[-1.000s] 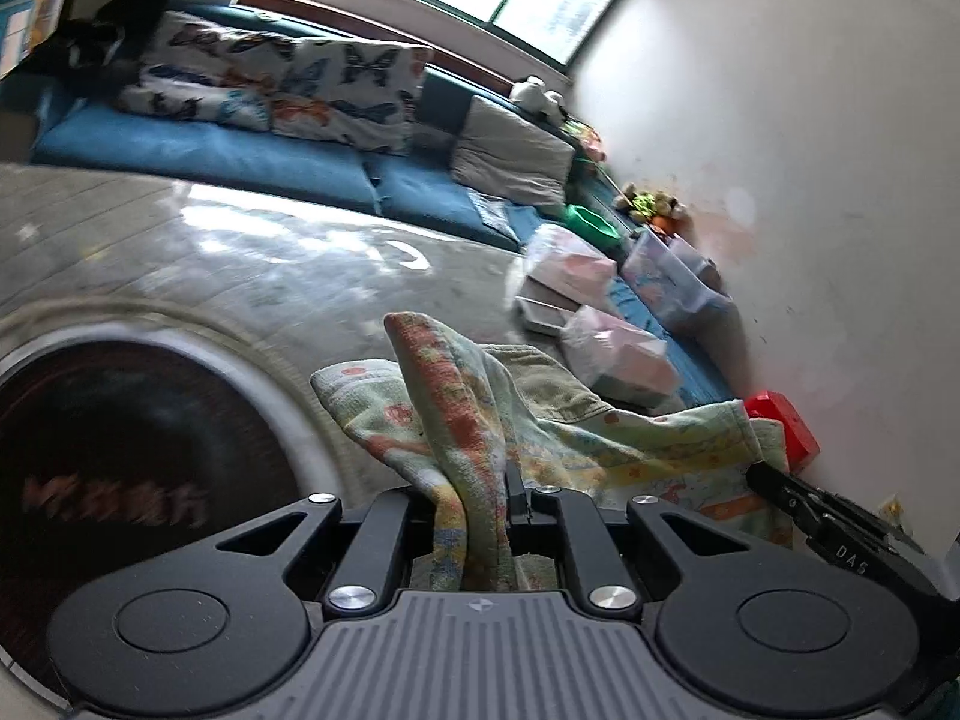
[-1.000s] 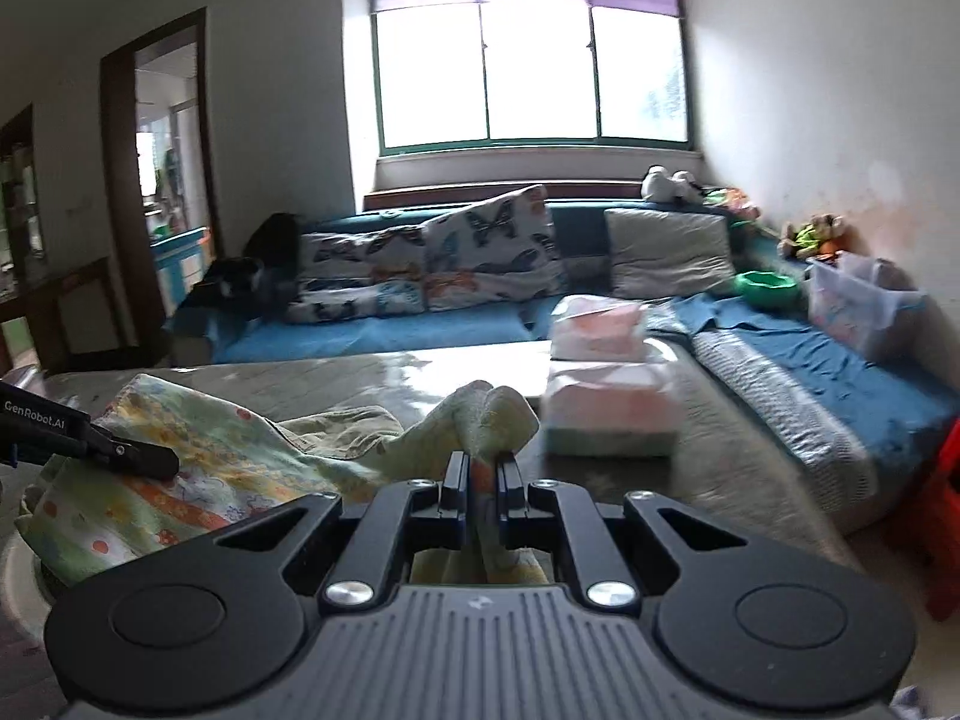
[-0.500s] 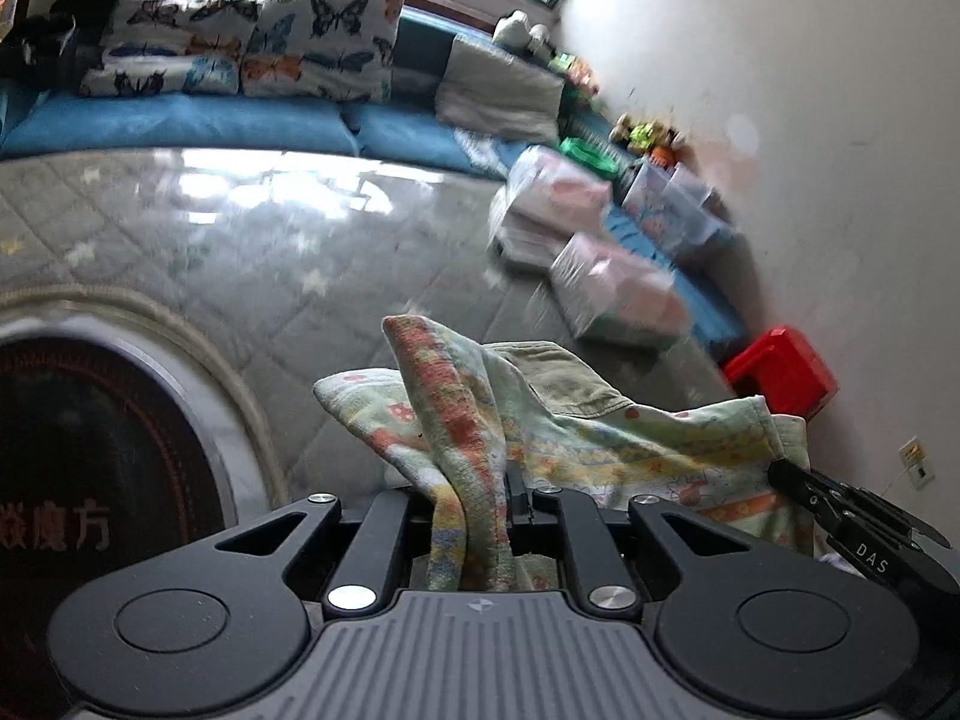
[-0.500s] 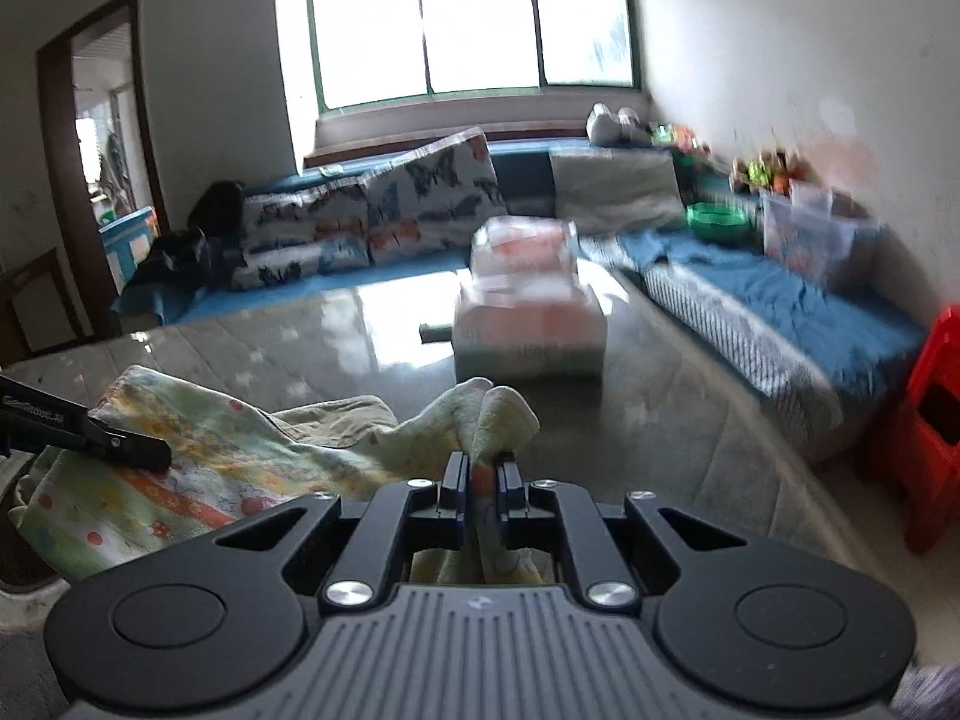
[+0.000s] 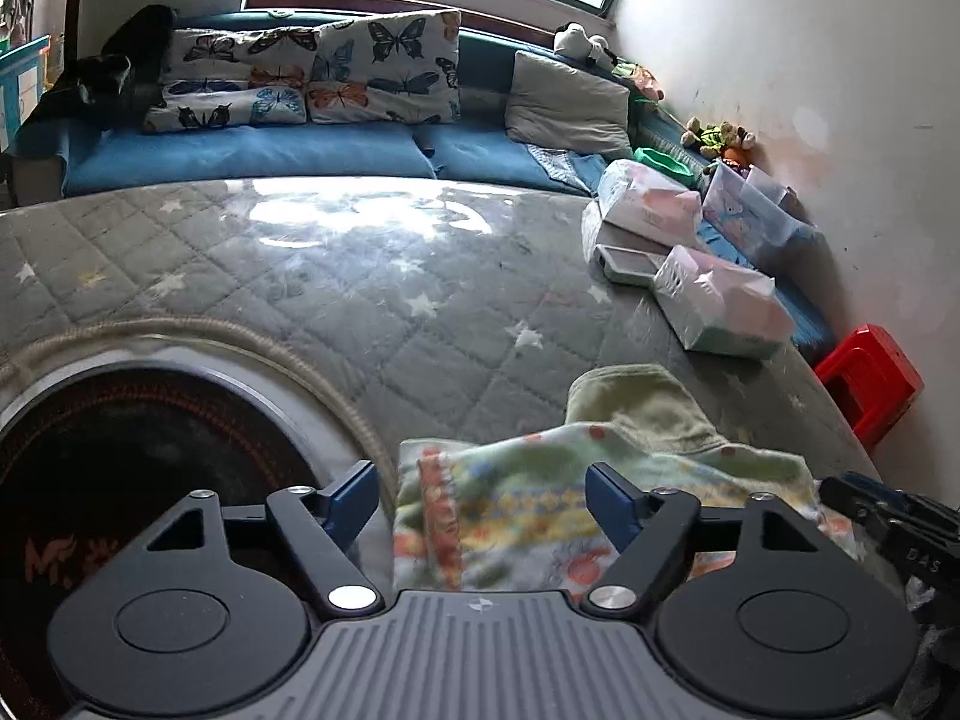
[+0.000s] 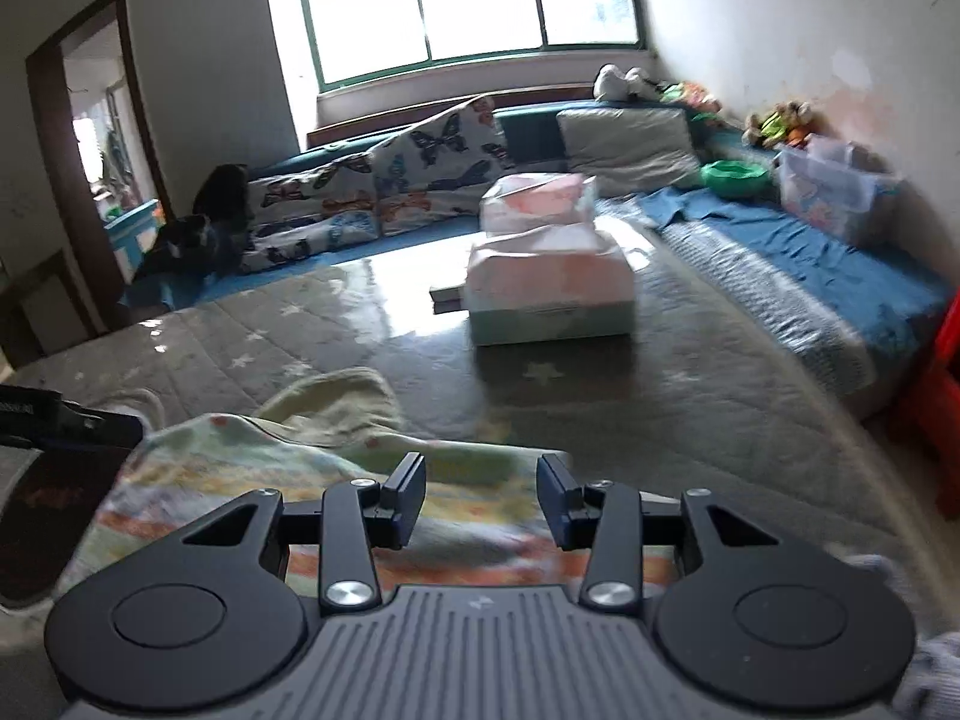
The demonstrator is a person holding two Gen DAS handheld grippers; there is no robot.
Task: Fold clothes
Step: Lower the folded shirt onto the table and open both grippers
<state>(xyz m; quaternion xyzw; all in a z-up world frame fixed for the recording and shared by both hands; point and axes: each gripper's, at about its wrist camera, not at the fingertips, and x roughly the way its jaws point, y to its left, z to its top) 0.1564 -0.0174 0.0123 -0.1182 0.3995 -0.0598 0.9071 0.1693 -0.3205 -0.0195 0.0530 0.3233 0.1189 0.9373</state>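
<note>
Pastel patterned garment (image 5: 540, 504) lying on a grey quilted table (image 5: 360, 276), both grippers released above it.

Nearest, the left gripper (image 5: 480, 495) and right gripper (image 6: 480, 498) hang with jaws spread, holding nothing. Green lining peeks out beyond. Farther right sit tissue packs (image 6: 549, 288). Any next fold needs aligned edges, smoothed flat.

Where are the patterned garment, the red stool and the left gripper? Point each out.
patterned garment (image 5: 516, 504), left wrist view, on the printed fabric between the open fingers.
red stool (image 5: 870, 372), left wrist view, on its top face.
left gripper (image 5: 480, 501), left wrist view, midway between its blue fingertips.
</note>
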